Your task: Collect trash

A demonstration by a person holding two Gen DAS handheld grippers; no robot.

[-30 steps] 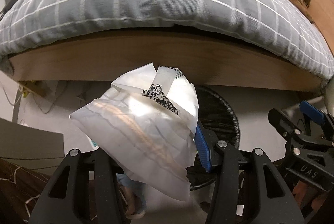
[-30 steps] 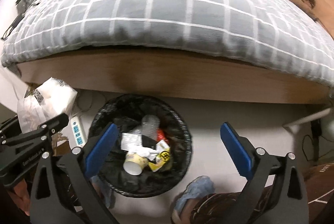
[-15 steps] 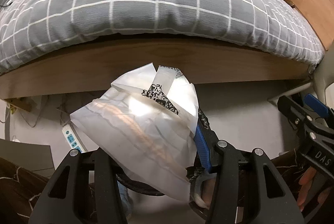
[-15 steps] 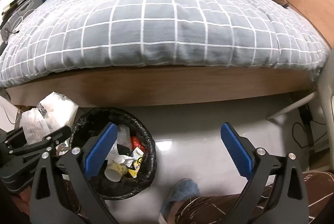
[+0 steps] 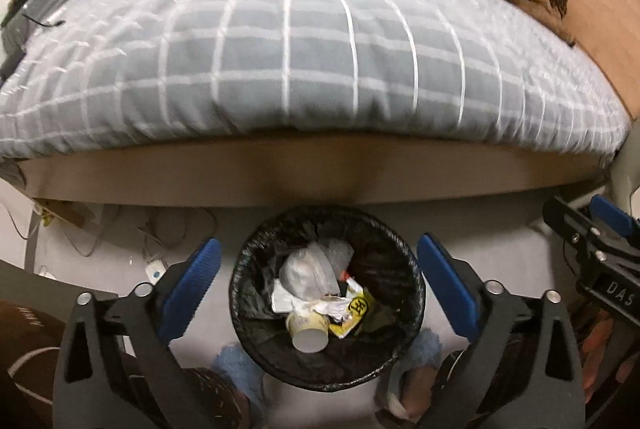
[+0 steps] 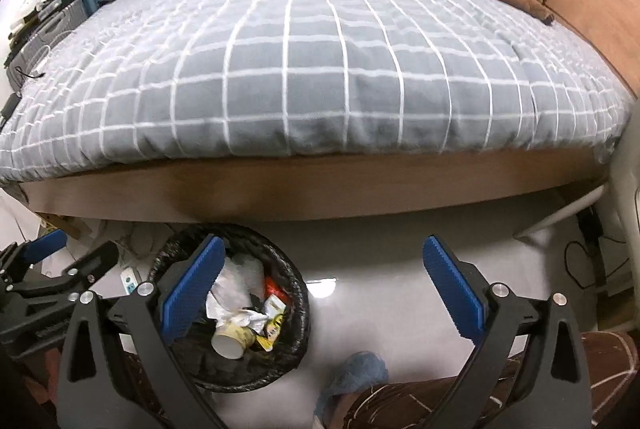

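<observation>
The trash bin (image 5: pixel 327 303), lined in black, stands on the pale floor (image 6: pixel 380 261) just in front of the bed (image 5: pixel 304 173), at six o'clock in the left wrist view. A crumpled clear bag (image 5: pixel 310 271), a paper cup (image 5: pixel 306 333) and a yellow wrapper (image 5: pixel 354 315) lie in it. The left gripper (image 5: pixel 318 287) hangs above the bin, its jaws opening with nothing between them. The right gripper (image 6: pixel 320 283) stands wide and empty at three o'clock of the bin. What seems a blue slipper (image 6: pixel 356 375) shows below.
</observation>
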